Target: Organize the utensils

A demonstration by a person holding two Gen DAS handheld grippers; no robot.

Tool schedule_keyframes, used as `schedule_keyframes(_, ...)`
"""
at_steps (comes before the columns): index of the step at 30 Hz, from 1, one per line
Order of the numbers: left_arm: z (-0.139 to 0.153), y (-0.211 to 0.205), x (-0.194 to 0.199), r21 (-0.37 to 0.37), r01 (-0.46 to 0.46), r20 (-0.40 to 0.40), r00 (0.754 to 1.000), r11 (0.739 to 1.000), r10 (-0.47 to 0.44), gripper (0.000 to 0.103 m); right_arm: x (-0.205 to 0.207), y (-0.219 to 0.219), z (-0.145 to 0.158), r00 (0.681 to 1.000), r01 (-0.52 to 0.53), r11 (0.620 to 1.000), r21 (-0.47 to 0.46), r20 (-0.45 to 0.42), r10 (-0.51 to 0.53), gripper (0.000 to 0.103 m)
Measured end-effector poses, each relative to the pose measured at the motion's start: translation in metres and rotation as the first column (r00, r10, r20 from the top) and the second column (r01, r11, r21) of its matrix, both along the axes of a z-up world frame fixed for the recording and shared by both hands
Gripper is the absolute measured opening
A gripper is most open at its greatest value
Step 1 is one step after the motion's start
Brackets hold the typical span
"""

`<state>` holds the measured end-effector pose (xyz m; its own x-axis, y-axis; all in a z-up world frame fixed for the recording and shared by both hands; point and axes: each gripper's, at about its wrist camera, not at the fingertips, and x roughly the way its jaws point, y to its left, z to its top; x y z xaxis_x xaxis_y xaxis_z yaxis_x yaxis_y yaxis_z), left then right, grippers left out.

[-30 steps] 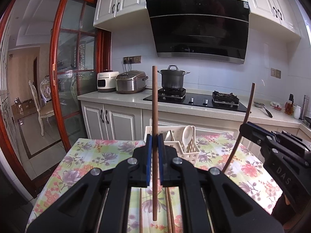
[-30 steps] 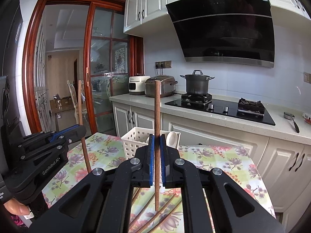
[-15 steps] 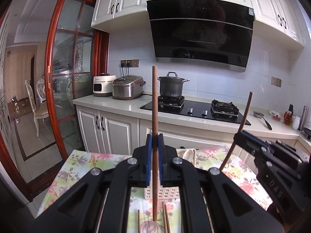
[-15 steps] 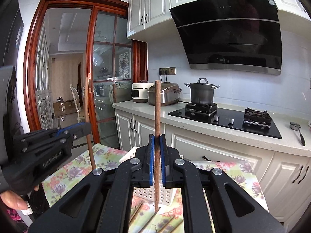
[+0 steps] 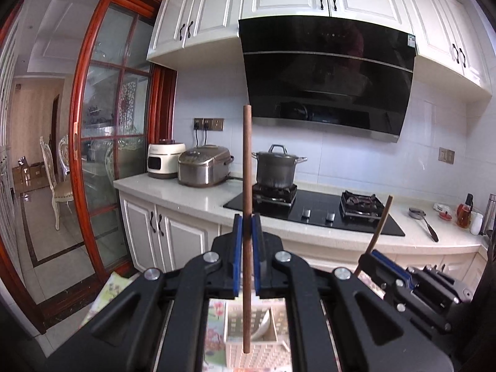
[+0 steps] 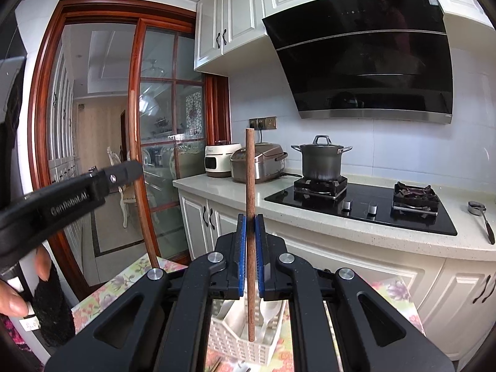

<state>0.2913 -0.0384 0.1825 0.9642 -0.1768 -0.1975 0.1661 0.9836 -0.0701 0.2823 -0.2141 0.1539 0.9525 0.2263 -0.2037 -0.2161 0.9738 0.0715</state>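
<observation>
Two handheld grippers are raised side by side in a kitchen, each with its jaws clamped on one brown wooden chopstick held upright.

From the left wrist view, the left gripper [image 5: 247, 232] pinches its chopstick [image 5: 247, 167] between blue pads, roughly at the stick's middle. The stick's lower tip hangs over a white slotted plastic basket [image 5: 248, 352], seen far below between the gripper's black arms. A white spoon [image 5: 262, 325] rests inside the basket. To the right in this view, the right gripper [image 5: 376, 259] holds the second chopstick [image 5: 380, 223], which leans slightly.

From the right wrist view, the right gripper [image 6: 250, 232] grips its chopstick [image 6: 250, 186] between blue pads, and the stick's lower end hangs above the same basket [image 6: 235, 345], where white spoons [image 6: 268, 313] stand. The basket sits on a table with a floral cloth [image 6: 124, 282]. At the left of this view the left gripper [image 6: 136, 169] shows in profile with its chopstick [image 6: 138, 142] running up and down through its tip, and part of a person's hand [image 6: 12, 297] grips its handle.

Behind them are a pale kitchen counter [image 5: 186, 192] with white cabinets, a black hob carrying a lidded steel pot [image 5: 276, 167], a rice cooker [image 5: 204, 167], a black range hood [image 5: 325, 77] and a red-framed glass sliding door [image 5: 102, 142].
</observation>
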Motion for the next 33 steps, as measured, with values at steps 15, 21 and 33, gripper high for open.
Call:
schedule_keyframes(15, -0.061, 0.000, 0.064, 0.012, 0.022, -0.204, 0.979, 1.000, -0.019, 0.006, 0.057, 0.004, -0.054, 0.982, -0.042, 0.999, 0.017, -0.185, 0.044, 0.007)
schedule_keyframes(21, -0.077, 0.011, 0.063, 0.013, -0.006, -0.235, 0.972, 1.000, 0.009, 0.012, 0.059, 0.003, -0.063, 0.976, -0.030, 0.999, 0.010, -0.217, 0.031, 0.011)
schedule_keyframes(33, -0.080, 0.050, -0.005, 0.026, -0.099, -0.176, 0.979, 0.995, 0.102, 0.071, -0.009, -0.027, -0.069, 0.981, 0.011, 0.999, 0.051, -0.194, -0.001, 0.038)
